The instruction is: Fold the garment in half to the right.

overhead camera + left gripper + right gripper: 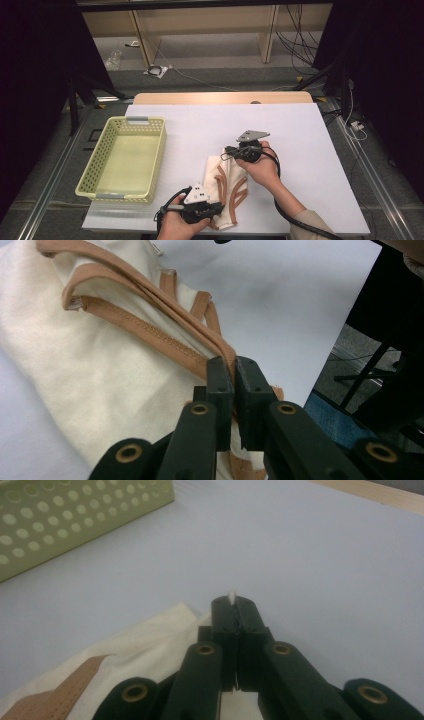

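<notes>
On white table top [300, 150], yellow basket [125, 155] at left, cream tote bag [227, 187] lying lengthwise near-to-far, left gripper [234, 365] pinching tan strap [150, 335], right gripper [234, 605] clamping bag's far edge.

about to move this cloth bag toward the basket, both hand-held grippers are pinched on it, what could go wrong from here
1. The right hand-held gripper pinches only a sliver of the cream bag at its far edge, white fabric barely poking past the tips; it may slip free on a lift.
2. The left hand-held gripper clamps near the tan straps, which lie loose and could dangle or snag on the basket rim.
3. The bag lies close to the table's near edge, so a dropped corner could slide off.
</notes>
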{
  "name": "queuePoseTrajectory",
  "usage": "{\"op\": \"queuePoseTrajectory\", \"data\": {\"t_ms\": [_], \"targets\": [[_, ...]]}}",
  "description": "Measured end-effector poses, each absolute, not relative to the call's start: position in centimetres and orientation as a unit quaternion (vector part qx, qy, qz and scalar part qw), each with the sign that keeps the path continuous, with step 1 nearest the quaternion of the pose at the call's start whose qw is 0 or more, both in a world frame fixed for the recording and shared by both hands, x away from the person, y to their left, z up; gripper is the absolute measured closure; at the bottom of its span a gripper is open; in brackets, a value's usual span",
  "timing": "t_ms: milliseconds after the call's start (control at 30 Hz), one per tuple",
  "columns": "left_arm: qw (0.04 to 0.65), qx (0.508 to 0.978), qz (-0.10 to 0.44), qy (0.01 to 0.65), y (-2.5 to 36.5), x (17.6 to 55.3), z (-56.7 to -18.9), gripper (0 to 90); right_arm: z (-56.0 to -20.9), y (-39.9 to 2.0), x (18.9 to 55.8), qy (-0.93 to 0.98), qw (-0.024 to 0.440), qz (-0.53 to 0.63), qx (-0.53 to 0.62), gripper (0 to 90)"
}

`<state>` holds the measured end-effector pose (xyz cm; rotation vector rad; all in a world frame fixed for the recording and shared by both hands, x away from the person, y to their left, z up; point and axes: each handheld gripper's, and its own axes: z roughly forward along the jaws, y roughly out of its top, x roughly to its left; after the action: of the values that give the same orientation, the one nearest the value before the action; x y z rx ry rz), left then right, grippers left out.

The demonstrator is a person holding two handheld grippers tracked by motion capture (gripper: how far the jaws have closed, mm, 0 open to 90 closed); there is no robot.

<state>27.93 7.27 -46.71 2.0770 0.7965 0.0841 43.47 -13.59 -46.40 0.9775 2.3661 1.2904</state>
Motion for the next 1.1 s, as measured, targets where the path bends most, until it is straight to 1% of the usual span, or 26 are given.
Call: {"op": "queuePoseTrajectory", "data": {"t_ms": [1100], "targets": [[0.436, 0.842, 0.029, 0.316, 6.67, 27.98, -47.15, 85.0, -46.88, -14.1, 43.58, 0.825, 0.13, 0.432, 0.341, 89.6]]}}
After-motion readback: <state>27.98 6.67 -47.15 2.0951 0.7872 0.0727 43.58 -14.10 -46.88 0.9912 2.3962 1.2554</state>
